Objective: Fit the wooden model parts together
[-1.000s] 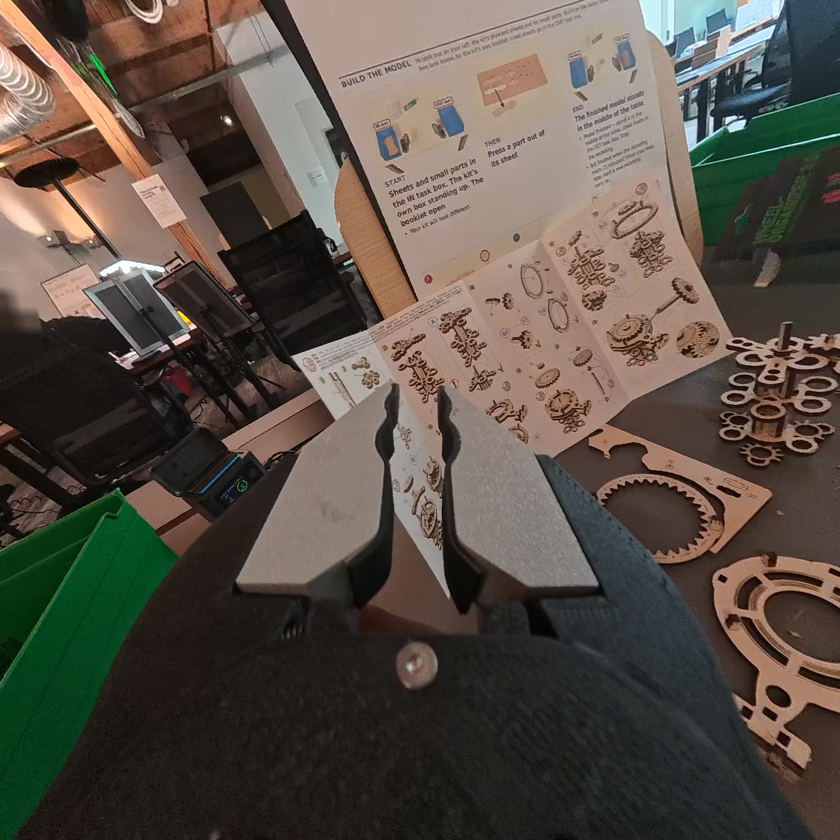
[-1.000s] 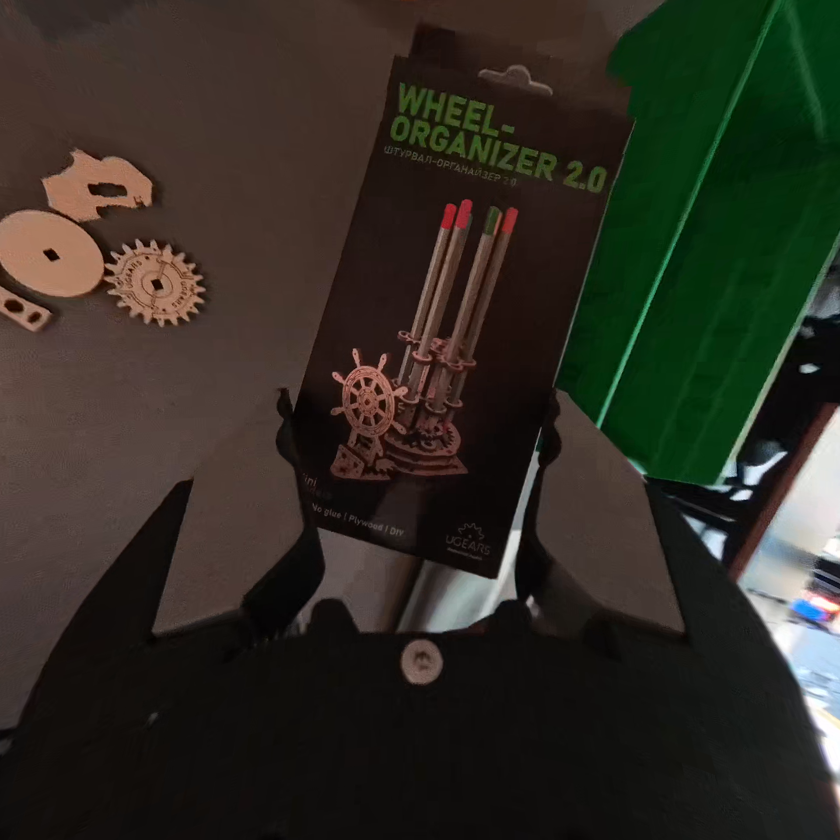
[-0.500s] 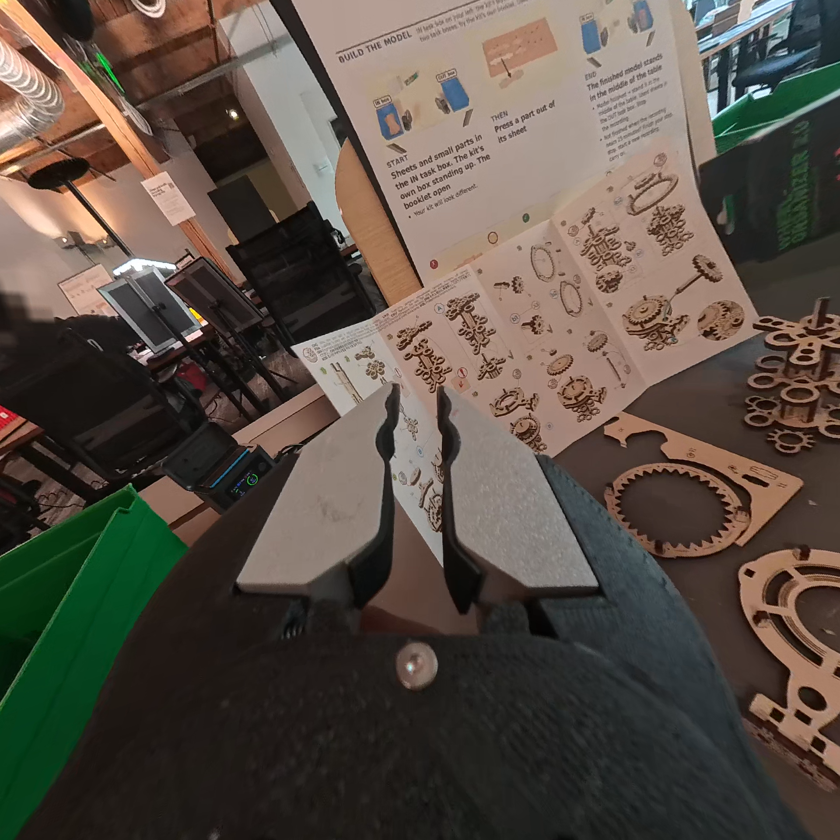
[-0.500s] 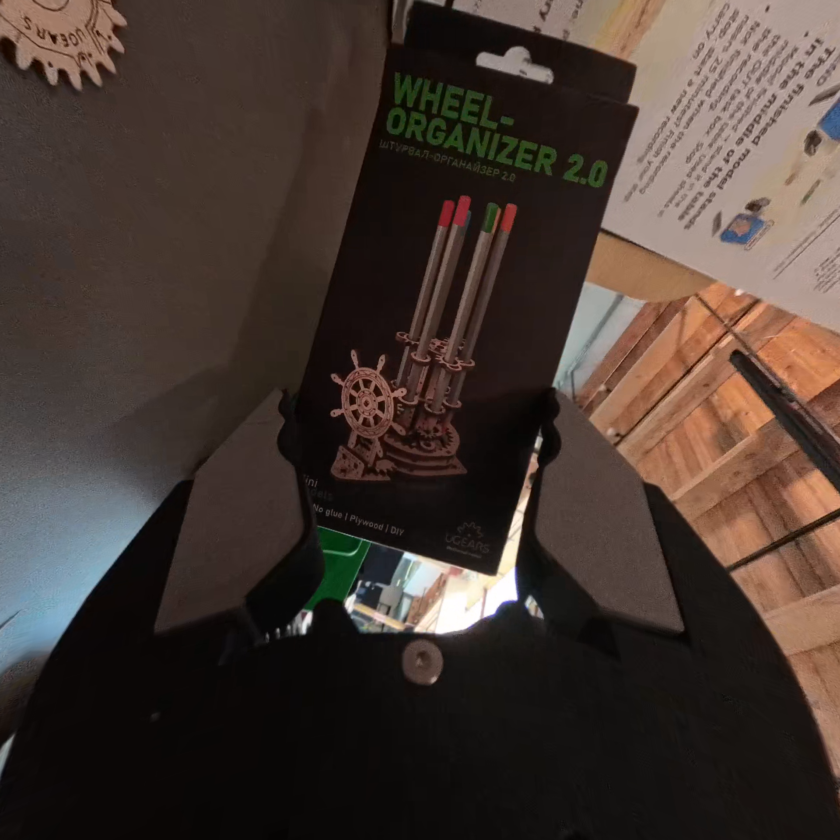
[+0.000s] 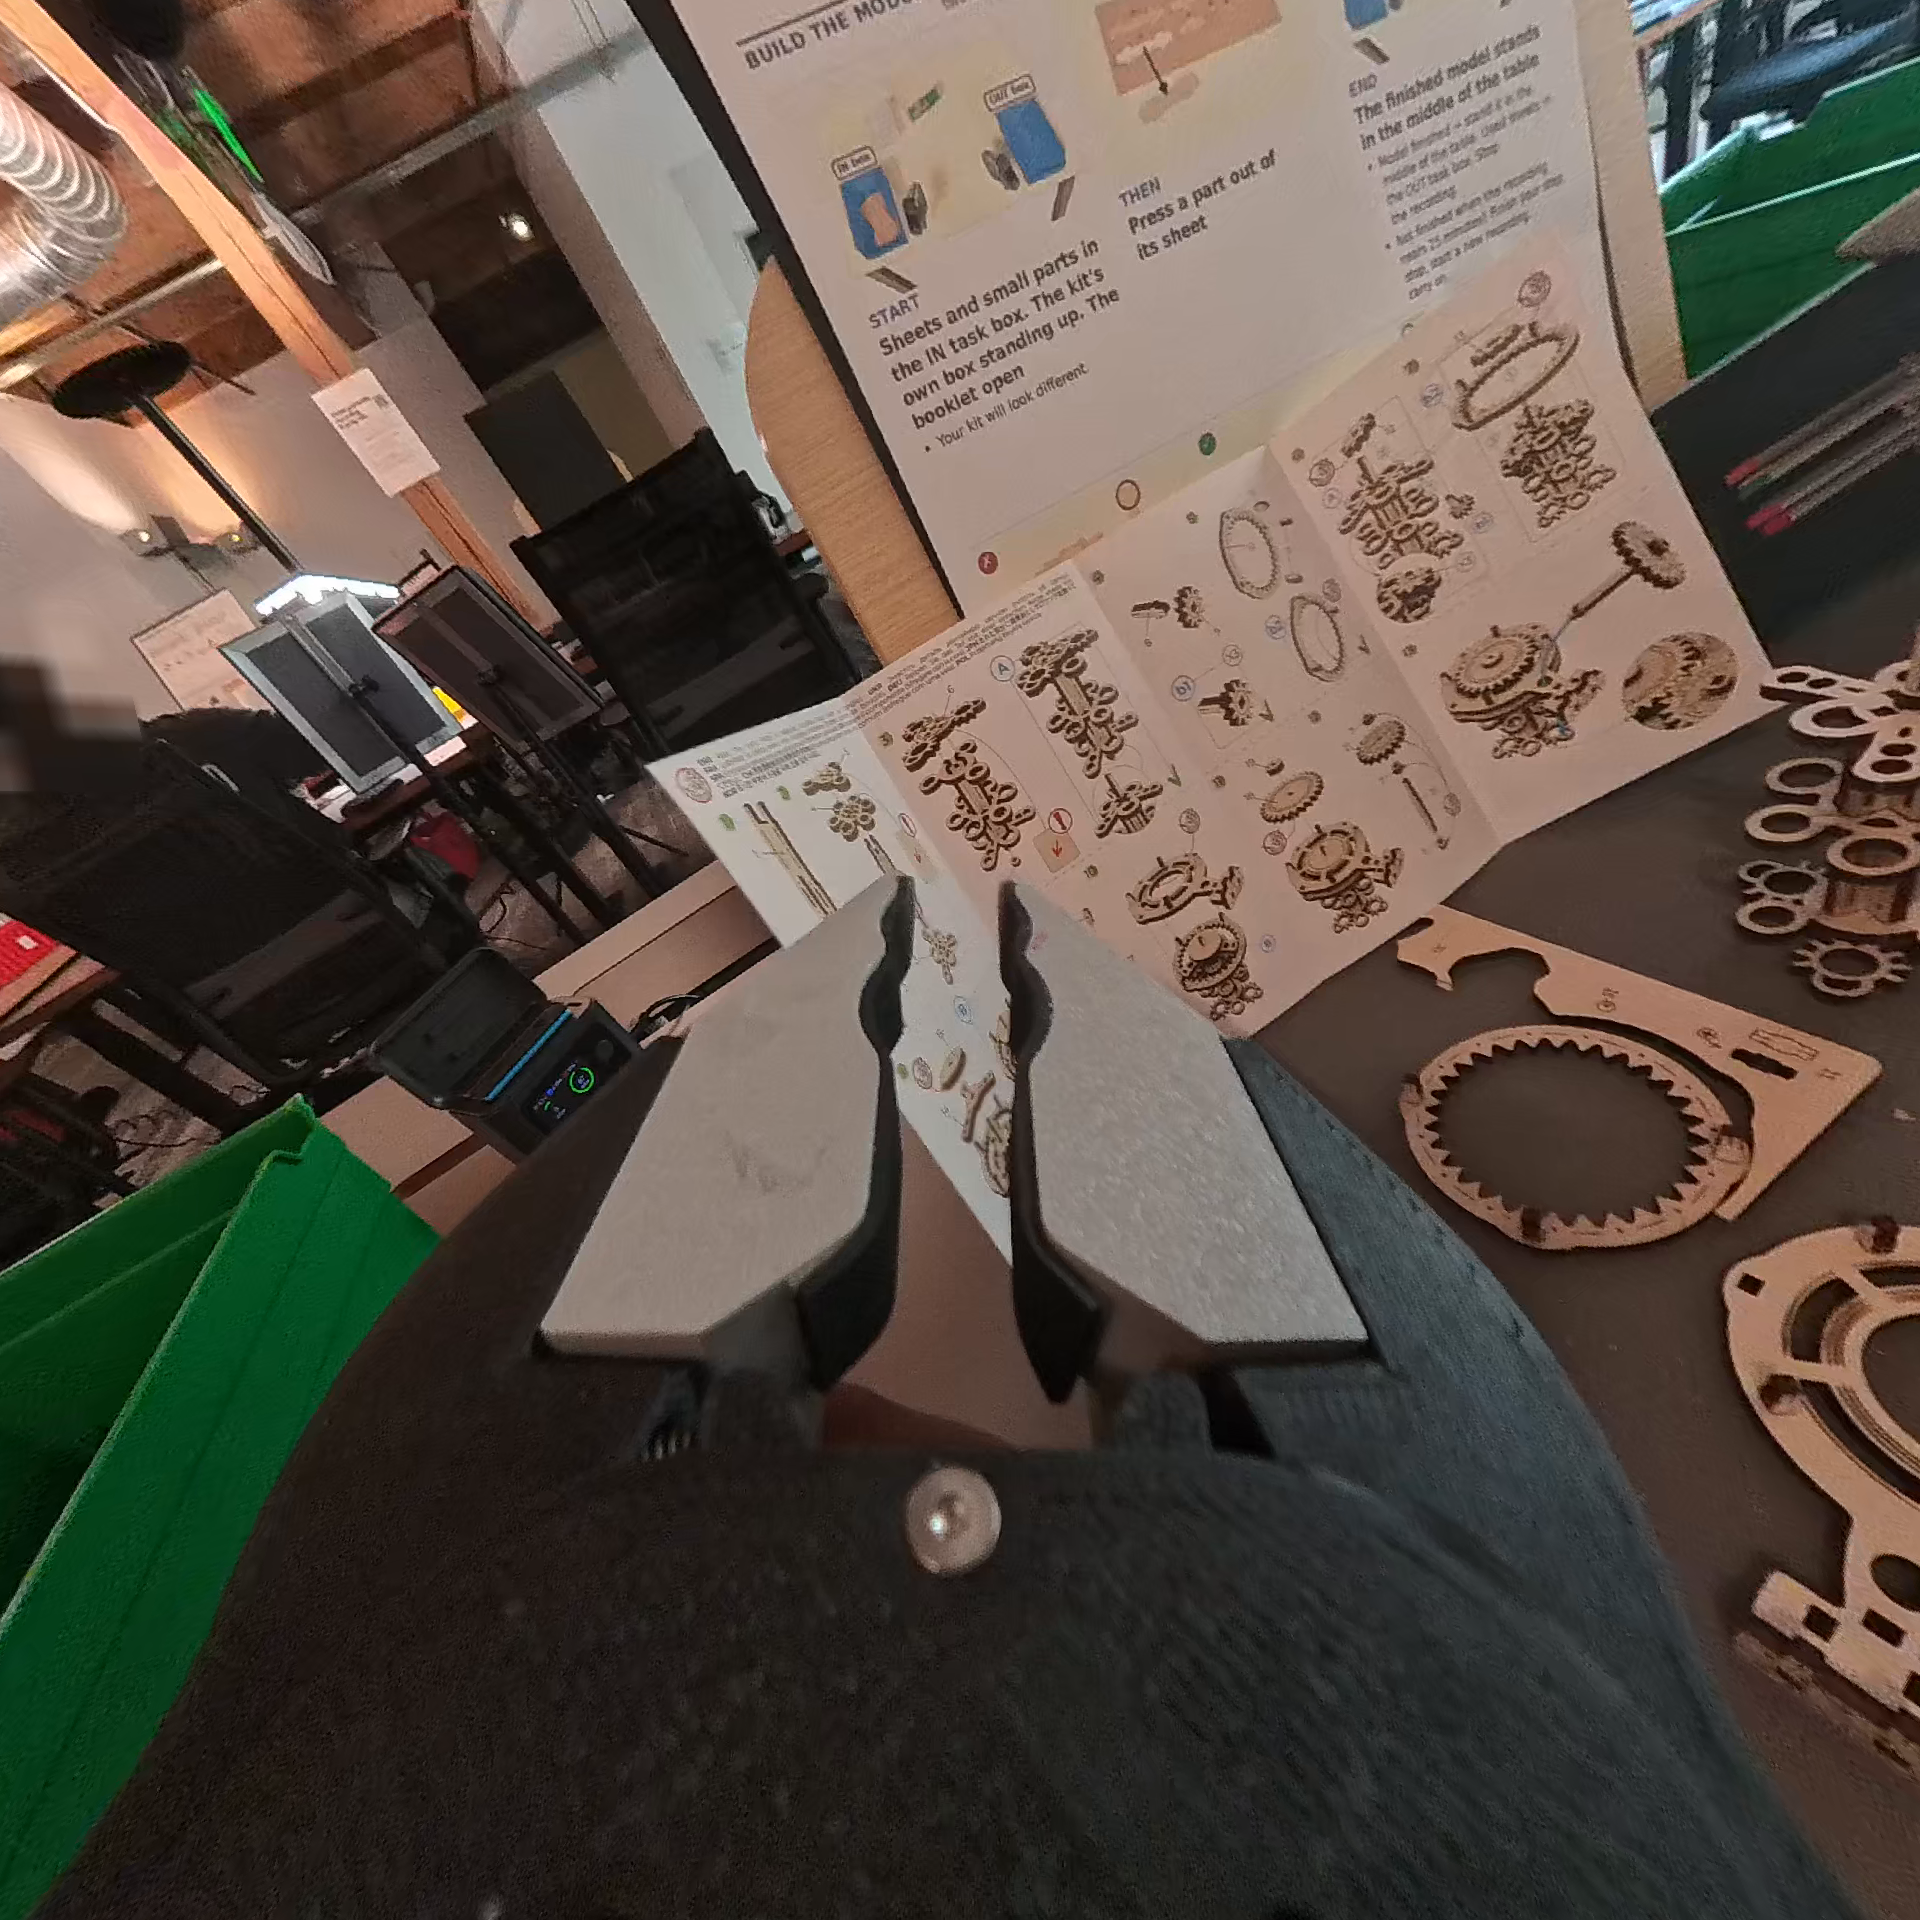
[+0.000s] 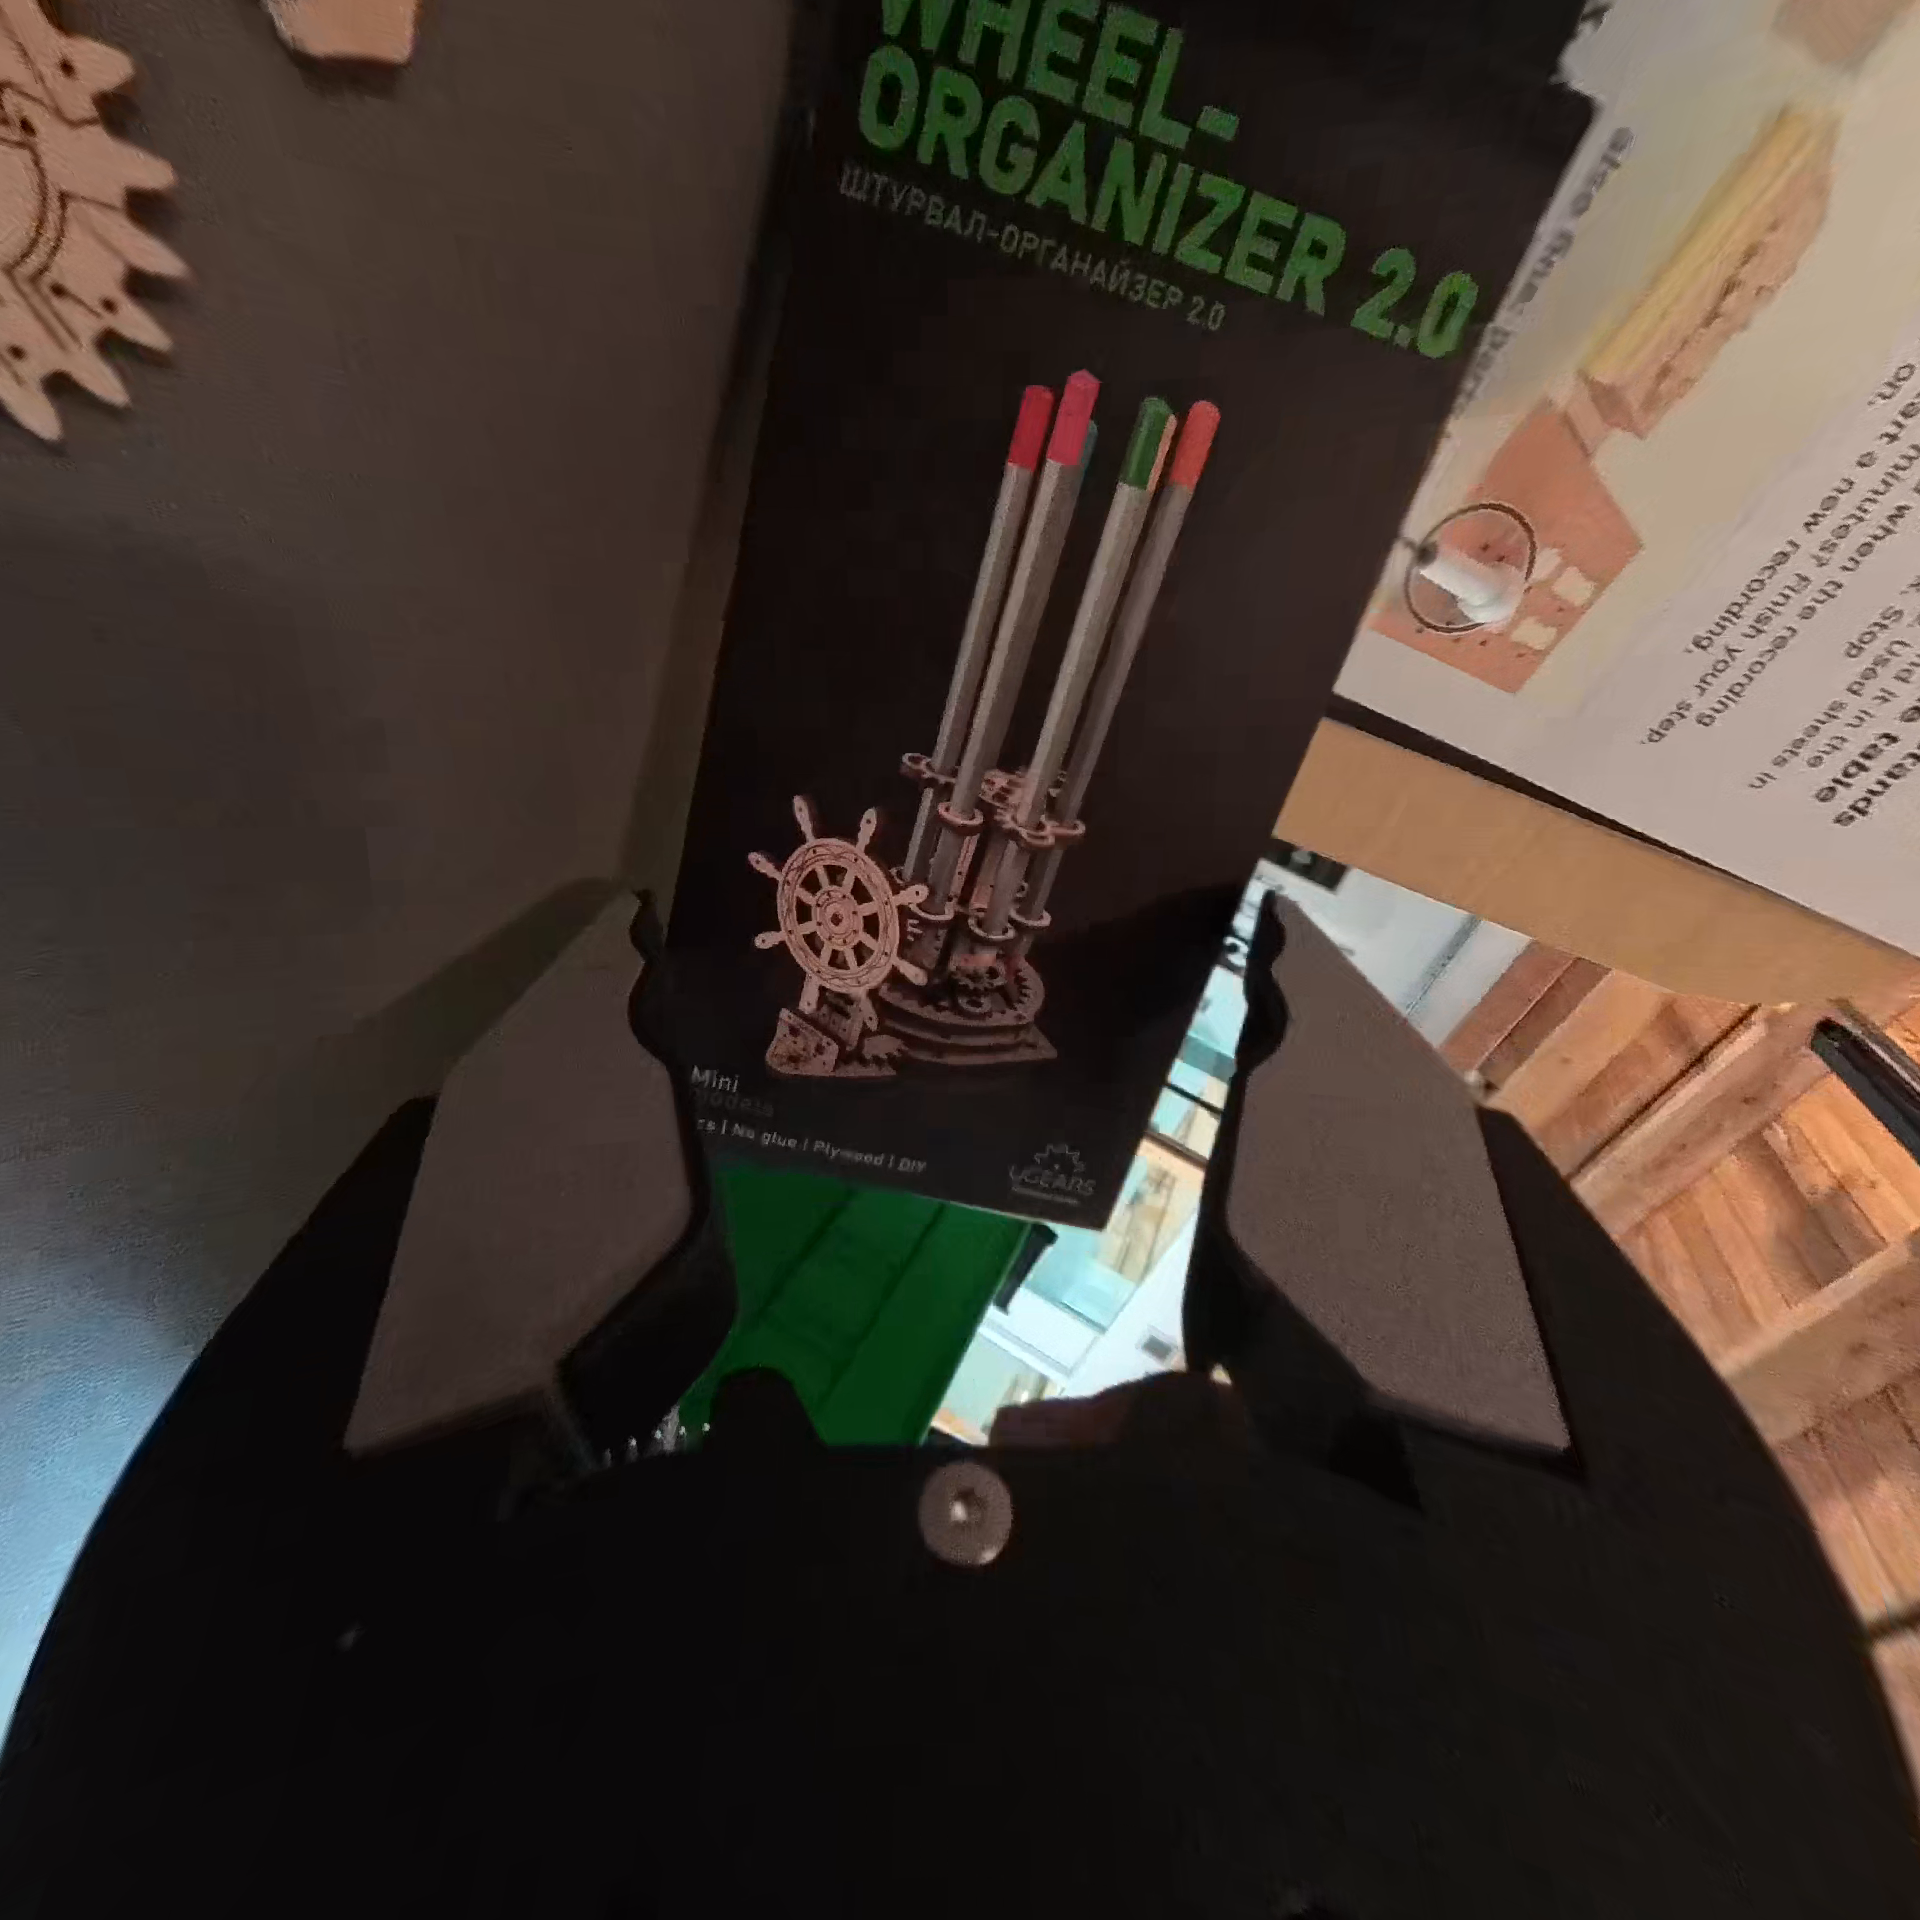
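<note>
My right gripper (image 6: pixel 951 914) is shut on the black kit box (image 6: pixel 1039 623), one finger on each long edge, and holds it off the dark table (image 6: pixel 416 520). The box also shows at the right edge of the left wrist view (image 5: pixel 1808 488). My left gripper (image 5: pixel 951 894) is shut to a narrow gap and holds nothing. To its right lie a part-built wooden model with ring tiers (image 5: pixel 1860 831), a plywood sheet with a toothed ring (image 5: pixel 1590 1101) and a round wooden frame part (image 5: pixel 1829 1382). A wooden gear (image 6: pixel 62 260) lies at the left of the right wrist view.
An open instruction booklet (image 5: pixel 1299 707) stands against a white instruction poster (image 5: pixel 1143 260) at the back of the table. A green bin (image 5: pixel 156 1351) is at the left, another (image 5: pixel 1787 260) at the back right. A small dark device with a lit screen (image 5: pixel 509 1070) sits behind the table. Some 40 centimetres of space lies between my two pairs of fingers.
My right gripper has swung the kit box away from the green bin towards the poster at the back. My left gripper has edged closer to the booklet, still shut.
</note>
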`<state>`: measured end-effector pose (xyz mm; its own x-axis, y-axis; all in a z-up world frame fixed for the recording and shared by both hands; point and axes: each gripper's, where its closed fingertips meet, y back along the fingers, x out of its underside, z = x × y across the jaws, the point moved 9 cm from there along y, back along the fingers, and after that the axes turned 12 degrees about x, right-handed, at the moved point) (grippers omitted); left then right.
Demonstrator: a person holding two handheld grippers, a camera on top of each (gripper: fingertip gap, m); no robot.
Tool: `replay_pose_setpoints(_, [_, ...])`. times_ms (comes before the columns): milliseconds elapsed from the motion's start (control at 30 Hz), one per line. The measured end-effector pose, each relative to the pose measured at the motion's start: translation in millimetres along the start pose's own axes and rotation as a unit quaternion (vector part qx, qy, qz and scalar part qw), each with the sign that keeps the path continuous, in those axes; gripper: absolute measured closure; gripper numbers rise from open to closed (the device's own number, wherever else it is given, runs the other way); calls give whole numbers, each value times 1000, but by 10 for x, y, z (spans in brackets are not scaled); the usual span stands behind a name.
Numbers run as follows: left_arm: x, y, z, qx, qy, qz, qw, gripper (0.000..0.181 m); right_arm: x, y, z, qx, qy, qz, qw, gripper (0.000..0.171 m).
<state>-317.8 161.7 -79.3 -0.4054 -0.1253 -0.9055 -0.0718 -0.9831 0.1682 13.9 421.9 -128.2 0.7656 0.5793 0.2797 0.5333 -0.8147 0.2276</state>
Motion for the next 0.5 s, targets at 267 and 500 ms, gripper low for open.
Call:
replay_pose_setpoints(267, [29, -33, -23, 5, -3, 10, 1000, 167, 414, 268, -374, -25, -130, 51, 990, 52])
replay_pose_setpoints(500, [79, -64, 2, -3, 3, 18, 1000, 167, 508, 692, -406, 12, -380, 45, 924, 69])
